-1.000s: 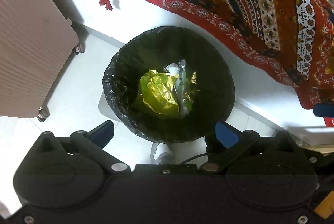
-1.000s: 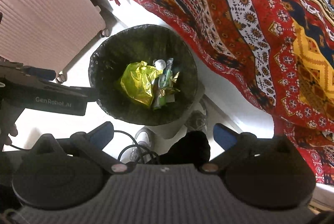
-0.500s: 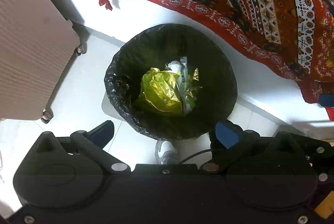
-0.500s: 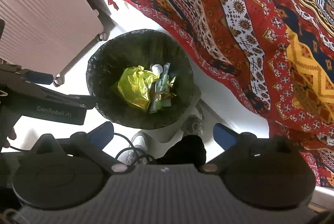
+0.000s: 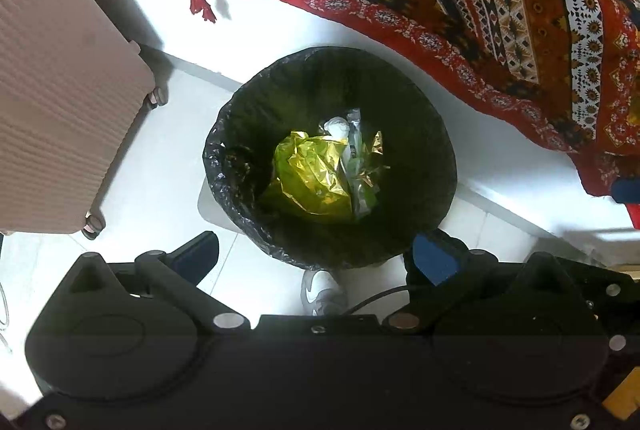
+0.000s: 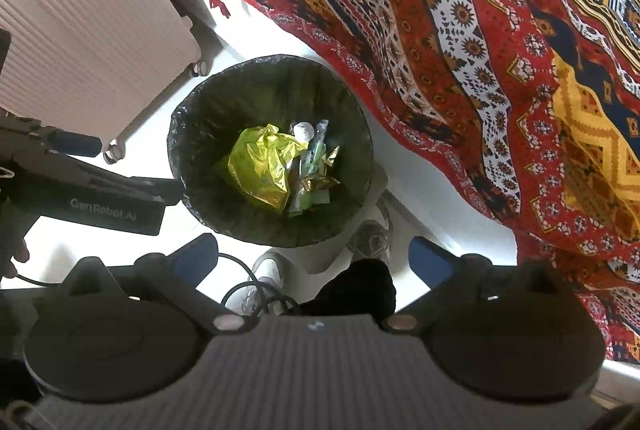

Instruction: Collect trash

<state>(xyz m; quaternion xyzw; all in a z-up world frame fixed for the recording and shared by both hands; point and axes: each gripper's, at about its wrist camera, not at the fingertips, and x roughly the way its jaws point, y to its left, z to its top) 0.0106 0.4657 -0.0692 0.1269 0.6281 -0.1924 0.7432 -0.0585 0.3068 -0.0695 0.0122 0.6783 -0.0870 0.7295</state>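
Trash bin (image 5: pixel 240 165) with black liner sits on the floor just ahead of and below both grippers. Left gripper (image 5: pixel 316 256) spread wide, empty; right gripper (image 6: pixel 314 254) same. Yellow-green foil bag (image 5: pixel 312 177) and small wrappers (image 6: pixel 316 165) lie inside. Beyond: pink suitcase (image 5: pixel 60 89) left, patterned red blanket (image 6: pixel 480 49) right.

White floor (image 5: pixel 168 165) carries the bin (image 5: pixel 436 165) in the middle, suitcase (image 5: pixel 60 89) left, probably a shoe (image 5: pixel 320 290) near.
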